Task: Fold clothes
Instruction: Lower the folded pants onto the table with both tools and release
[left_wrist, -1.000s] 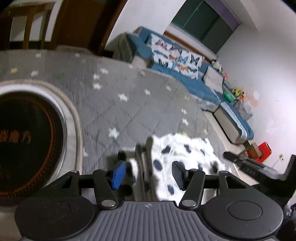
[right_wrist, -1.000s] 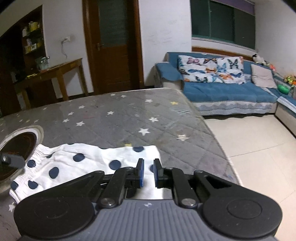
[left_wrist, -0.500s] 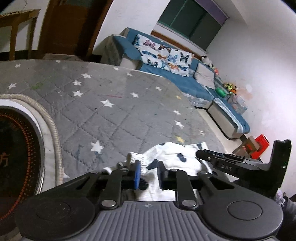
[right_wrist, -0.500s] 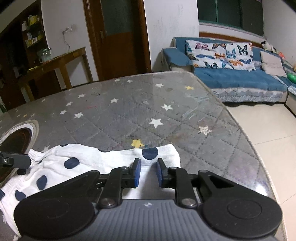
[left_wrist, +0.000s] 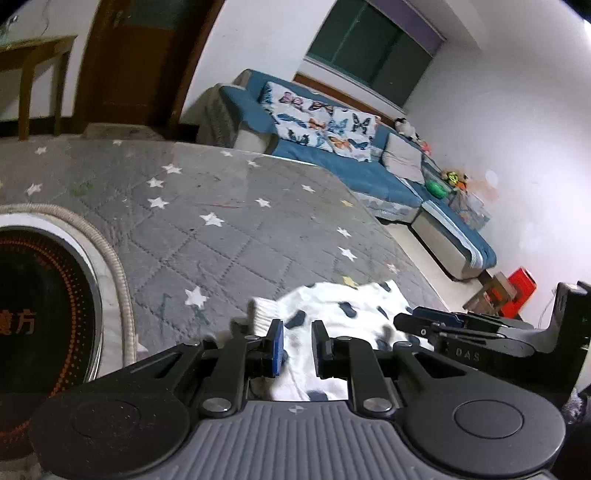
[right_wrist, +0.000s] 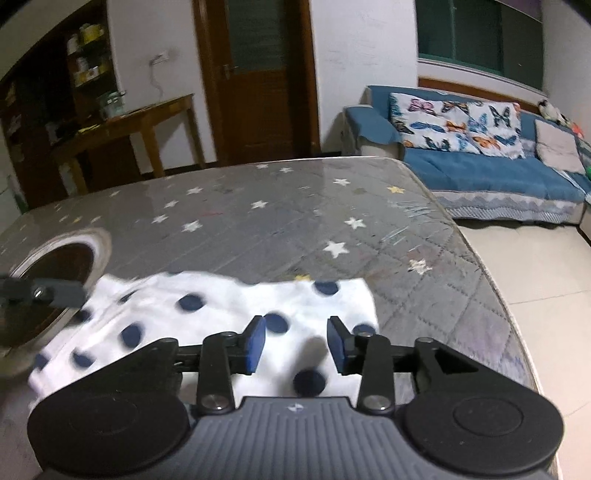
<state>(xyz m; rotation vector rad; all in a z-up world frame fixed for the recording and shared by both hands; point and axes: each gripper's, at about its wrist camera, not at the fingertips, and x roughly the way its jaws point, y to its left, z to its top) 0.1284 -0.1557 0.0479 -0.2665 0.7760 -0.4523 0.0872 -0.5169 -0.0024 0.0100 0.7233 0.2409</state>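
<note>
Dim indoor light is filling both views, with a cool bluish cast and grainy noise. The white plastered wall (left_wrist: 517, 122) is catching the brightest light toward two o'clock in the left wrist view. A soft sheen is glaring off the grey quilted star-printed table cover (right_wrist: 295, 206) toward twelve o'clock in the right wrist view. Motion blur is smearing the white cloth with navy dots (right_wrist: 207, 314) in both views. Fisheye distortion is bending the straight lines, and the corners are darkening to black.
</note>
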